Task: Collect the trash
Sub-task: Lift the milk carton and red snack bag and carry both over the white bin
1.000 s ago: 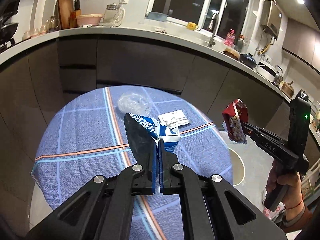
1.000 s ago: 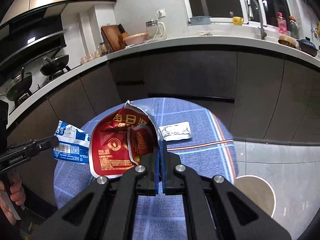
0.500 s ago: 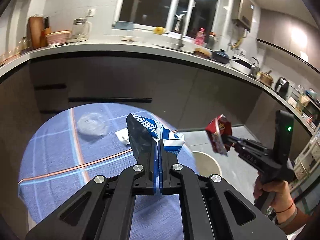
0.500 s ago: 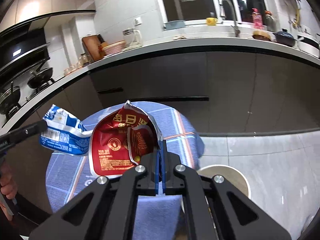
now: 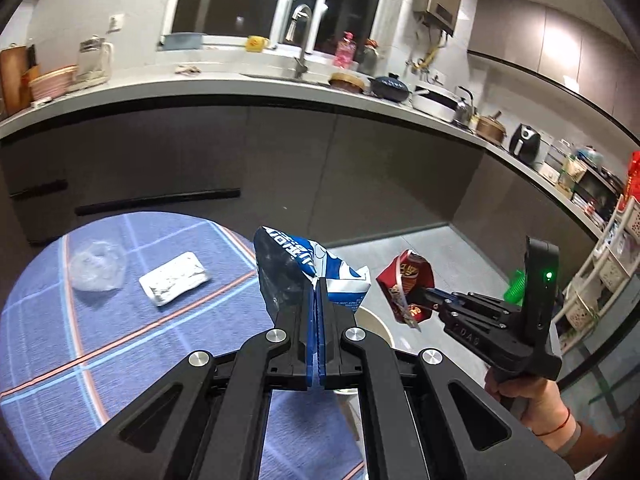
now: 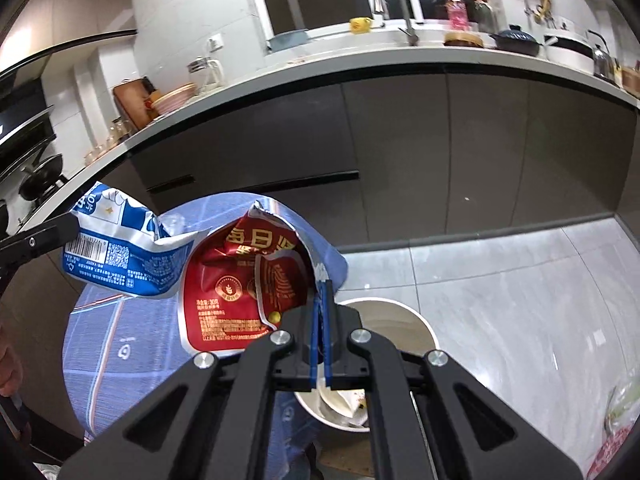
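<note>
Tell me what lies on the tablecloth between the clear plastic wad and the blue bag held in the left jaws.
A flat silver foil packet, lying apart from the clear plastic wad and the blue bag; the left wrist view shows it.

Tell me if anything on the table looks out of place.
Yes: a silver foil packet and a crumpled clear plastic bag lie loose on the blue checked tablecloth, trash not yet collected.

We carry matte black linkage grippers: the left gripper (image 5: 318,320) has blue finger pads and silver pivot screws; the right gripper (image 5: 430,296) shows a green light at two o'clock, a red wrist cord below.
</note>
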The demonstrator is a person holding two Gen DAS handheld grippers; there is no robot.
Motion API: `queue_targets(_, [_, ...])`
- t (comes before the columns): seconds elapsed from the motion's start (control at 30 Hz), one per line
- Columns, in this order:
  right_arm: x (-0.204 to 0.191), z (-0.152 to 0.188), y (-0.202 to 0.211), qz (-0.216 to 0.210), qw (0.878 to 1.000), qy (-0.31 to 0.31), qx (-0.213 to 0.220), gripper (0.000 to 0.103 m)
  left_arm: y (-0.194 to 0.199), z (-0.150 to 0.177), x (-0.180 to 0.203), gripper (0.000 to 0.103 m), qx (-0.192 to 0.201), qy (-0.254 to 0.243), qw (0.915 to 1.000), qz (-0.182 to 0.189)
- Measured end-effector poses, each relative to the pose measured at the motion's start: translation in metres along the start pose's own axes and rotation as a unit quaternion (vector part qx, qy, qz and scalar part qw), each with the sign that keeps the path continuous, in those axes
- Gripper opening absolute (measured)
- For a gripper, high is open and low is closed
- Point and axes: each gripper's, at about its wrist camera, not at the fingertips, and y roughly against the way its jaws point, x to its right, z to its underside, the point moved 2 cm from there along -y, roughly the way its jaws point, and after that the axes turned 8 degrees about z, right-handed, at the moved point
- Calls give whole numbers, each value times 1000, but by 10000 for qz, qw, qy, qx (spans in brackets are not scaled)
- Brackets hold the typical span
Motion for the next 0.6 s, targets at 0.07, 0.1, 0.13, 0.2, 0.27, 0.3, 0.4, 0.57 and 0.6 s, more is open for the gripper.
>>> queue_targets(0.07, [8, 5, -4, 49, 9999, -68, -78, 4, -12, -1, 5, 1, -78, -39, 9999, 59])
queue_targets(0.1, [13, 8, -7, 80, 9998, -111, -127, 4, -21, -1, 8, 1, -148, -80, 9998, 91])
queue_targets(0.13, [17, 11, -11, 101, 9997, -150, -182, 4, -27, -1, 10, 1, -194, -107, 9997, 108])
queue_targets(0.2, [20, 15, -17, 138, 9993, -201, -273, 4, -43, -1, 15, 1, -334, -157, 9992, 173])
queue_targets(0.27, [25, 20, -23, 164, 9989, -262, -361, 4, -56, 1, 18, 1, -447, -194, 9986, 209])
queue_targets(0.3, [28, 24, -28, 176, 9986, -294, -414, 4, -64, 2, 19, 1, -511, -202, 9982, 230])
queue_targets(0.4, [34, 32, -40, 248, 9975, -358, -565, 4, -84, 6, 20, 1, -688, -212, 9971, 264])
queue_targets(0.57, [45, 48, -62, 343, 9948, -449, -849, 4, -117, 11, 20, 1, -938, -160, 9948, 354])
queue_targets(0.6, [47, 51, -66, 354, 9942, -462, -906, 4, -123, 12, 20, 1, -970, -156, 9945, 353])
